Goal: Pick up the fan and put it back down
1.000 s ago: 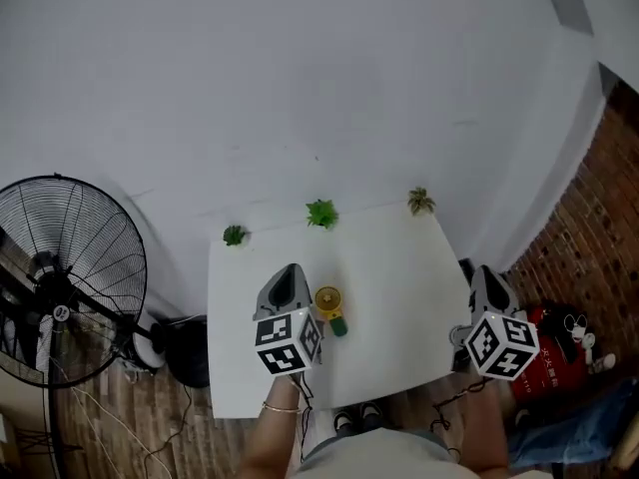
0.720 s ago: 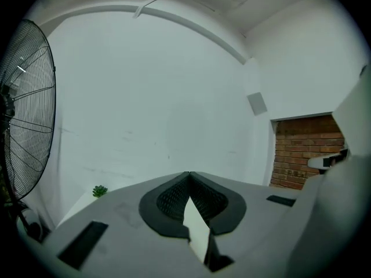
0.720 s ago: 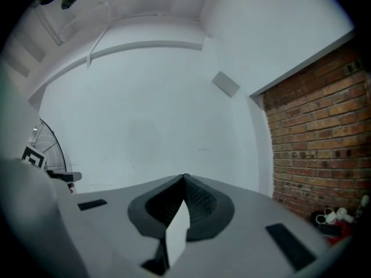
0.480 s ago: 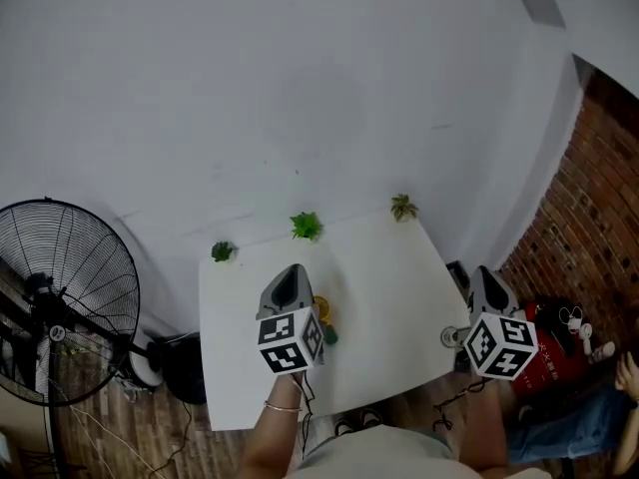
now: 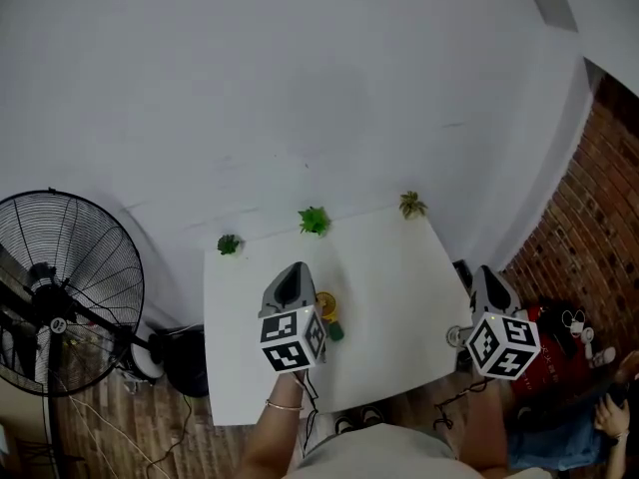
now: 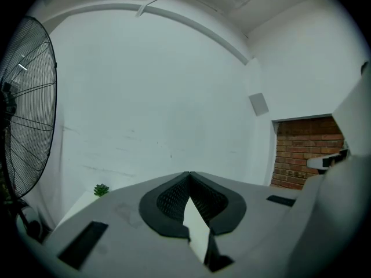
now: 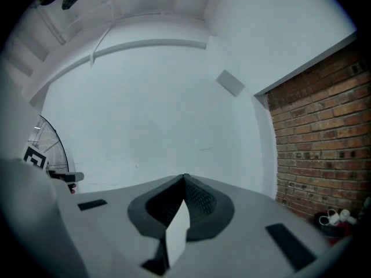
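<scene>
A small yellow hand fan with a green handle (image 5: 330, 314) lies on the white table (image 5: 399, 277), near its middle. My left gripper (image 5: 290, 276) hovers just left of the fan and hides part of it. Its jaws are shut with nothing between them, and in the left gripper view the left gripper (image 6: 189, 174) points over the table toward the wall. My right gripper (image 5: 485, 277) hangs beyond the table's right edge, also shut and empty. In its own view the right gripper (image 7: 184, 176) faces the white wall. The small fan shows in neither gripper view.
Three little green plants (image 5: 229, 243) (image 5: 314, 220) (image 5: 410, 205) stand along the table's far edge. A large black floor fan (image 5: 60, 302) stands to the left with cables on the wooden floor. A red bag (image 5: 554, 345) lies by the brick wall (image 5: 609, 198) on the right.
The head view has shifted slightly. Both grippers hold about the same places, the left one still next to the small fan on the table.
</scene>
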Available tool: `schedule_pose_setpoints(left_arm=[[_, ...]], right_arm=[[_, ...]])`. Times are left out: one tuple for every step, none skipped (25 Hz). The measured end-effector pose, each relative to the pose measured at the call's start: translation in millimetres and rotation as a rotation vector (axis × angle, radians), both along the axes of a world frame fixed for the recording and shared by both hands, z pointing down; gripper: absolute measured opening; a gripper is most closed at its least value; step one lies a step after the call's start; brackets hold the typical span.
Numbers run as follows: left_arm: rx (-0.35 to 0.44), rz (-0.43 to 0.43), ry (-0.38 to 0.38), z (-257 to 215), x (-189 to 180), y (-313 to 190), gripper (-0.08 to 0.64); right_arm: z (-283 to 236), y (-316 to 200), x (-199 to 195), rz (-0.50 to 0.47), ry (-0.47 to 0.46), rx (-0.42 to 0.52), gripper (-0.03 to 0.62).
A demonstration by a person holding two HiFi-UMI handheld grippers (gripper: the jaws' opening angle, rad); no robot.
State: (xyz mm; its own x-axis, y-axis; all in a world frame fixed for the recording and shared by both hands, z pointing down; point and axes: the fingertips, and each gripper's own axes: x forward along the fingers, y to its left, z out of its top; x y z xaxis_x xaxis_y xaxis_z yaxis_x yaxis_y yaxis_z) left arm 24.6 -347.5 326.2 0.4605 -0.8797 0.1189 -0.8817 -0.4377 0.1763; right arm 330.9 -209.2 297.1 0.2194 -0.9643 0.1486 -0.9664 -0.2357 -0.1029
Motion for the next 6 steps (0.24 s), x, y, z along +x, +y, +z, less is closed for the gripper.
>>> schedule_pose_setpoints(left_arm=[[-0.002,-0.002,0.0,0.7,-1.5,-1.2,0.012],[-0.004,-0.003,-0.001,1.3,-3.1,-1.8,0.012],[-0.005,-0.004,0.0,1.7,-4.7,-1.9,0.012],[-0.006,-0.005,0.0,1.9,-6.3,-1.5,0.012],[-0.006,-0.006,0.001,2.0,-7.8,-0.9,0.012],[-0.006,-0.007,0.001,2.1,-9.3,-0.3,0.012]], right_arm=[[0.1,-1.7,-0.8,-0.001,0.001,-0.002,0.002],[0.1,-2.7,-1.7,-0.002,0.002,-0.003,0.001],[0.0,-3.0,-2.8,-0.003,0.003,-0.004,0.002],[-0.1,-2.9,-3.9,-0.003,0.004,-0.004,0.002],[-0.1,-2.5,-5.0,-0.004,0.005,-0.005,0.002],[0.0,-2.0,-6.2,-0.005,0.006,-0.005,0.002]])
